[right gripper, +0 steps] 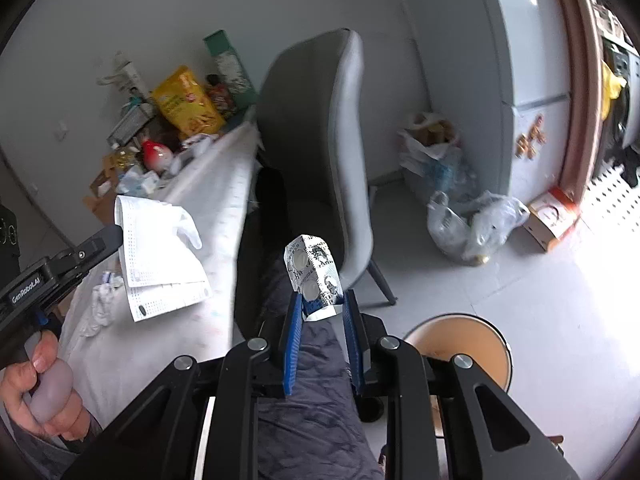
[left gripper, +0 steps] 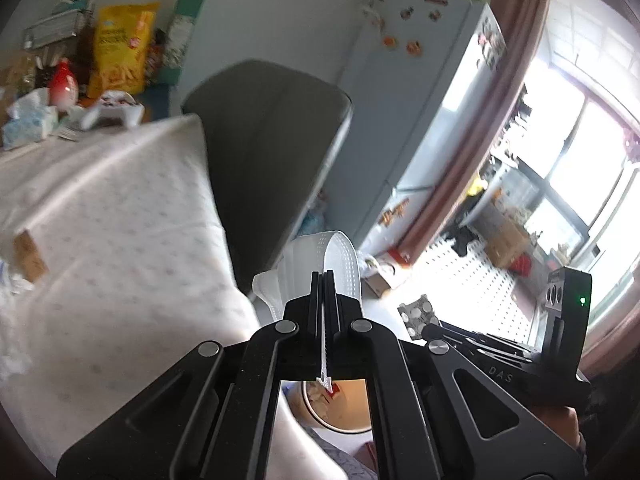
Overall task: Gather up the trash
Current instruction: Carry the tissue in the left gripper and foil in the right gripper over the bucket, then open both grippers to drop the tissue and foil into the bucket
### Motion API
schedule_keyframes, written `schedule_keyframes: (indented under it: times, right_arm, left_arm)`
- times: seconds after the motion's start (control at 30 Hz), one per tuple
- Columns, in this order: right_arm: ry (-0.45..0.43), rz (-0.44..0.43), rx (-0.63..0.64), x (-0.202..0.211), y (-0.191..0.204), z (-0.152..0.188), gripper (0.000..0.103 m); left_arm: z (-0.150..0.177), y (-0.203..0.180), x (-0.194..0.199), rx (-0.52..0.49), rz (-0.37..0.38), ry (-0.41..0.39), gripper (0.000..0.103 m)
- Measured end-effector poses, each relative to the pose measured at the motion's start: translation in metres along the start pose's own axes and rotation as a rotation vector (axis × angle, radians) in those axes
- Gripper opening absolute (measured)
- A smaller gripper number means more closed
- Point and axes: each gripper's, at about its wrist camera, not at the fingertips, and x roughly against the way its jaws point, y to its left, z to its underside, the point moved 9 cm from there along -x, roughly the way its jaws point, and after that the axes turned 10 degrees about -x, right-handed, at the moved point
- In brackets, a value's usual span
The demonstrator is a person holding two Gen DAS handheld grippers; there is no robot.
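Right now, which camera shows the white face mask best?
The right wrist view: the face mask hangs flat and broadside from the left gripper, over the table edge. The left wrist view sees the mask only edge-on, pinched between its own shut fingers, mostly hidden.

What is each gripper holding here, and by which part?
Left gripper: a white face mask, pinched at one edge. Right gripper: a crumpled blister pack, gripped by its lower end between the fingers.
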Motion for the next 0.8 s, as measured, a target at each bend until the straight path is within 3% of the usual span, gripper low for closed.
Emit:
schedule_keyframes:
  times: [0.43, 0.7, 0.8]
  right_arm:
    - [0.056, 0.072, -0.134, -0.033, -0.087, 0.013, 0.022]
    - [0.087, 0.143, -0.194, -0.056, -0.136, 0.024, 0.023]
    - [0.084, 0.163, -0.211, -0.061, -0.150, 0.026, 0.028]
  left_arm:
    - [0.028, -0.042, -0.076, -0.022, 0.049, 0.134, 0.002]
    - [0.038, -0.052, -0.102, -0.026, 0.052, 0.184, 0.002]
    - [0.041, -0.054, -0.109, -0.032, 0.053, 0.202, 0.002]
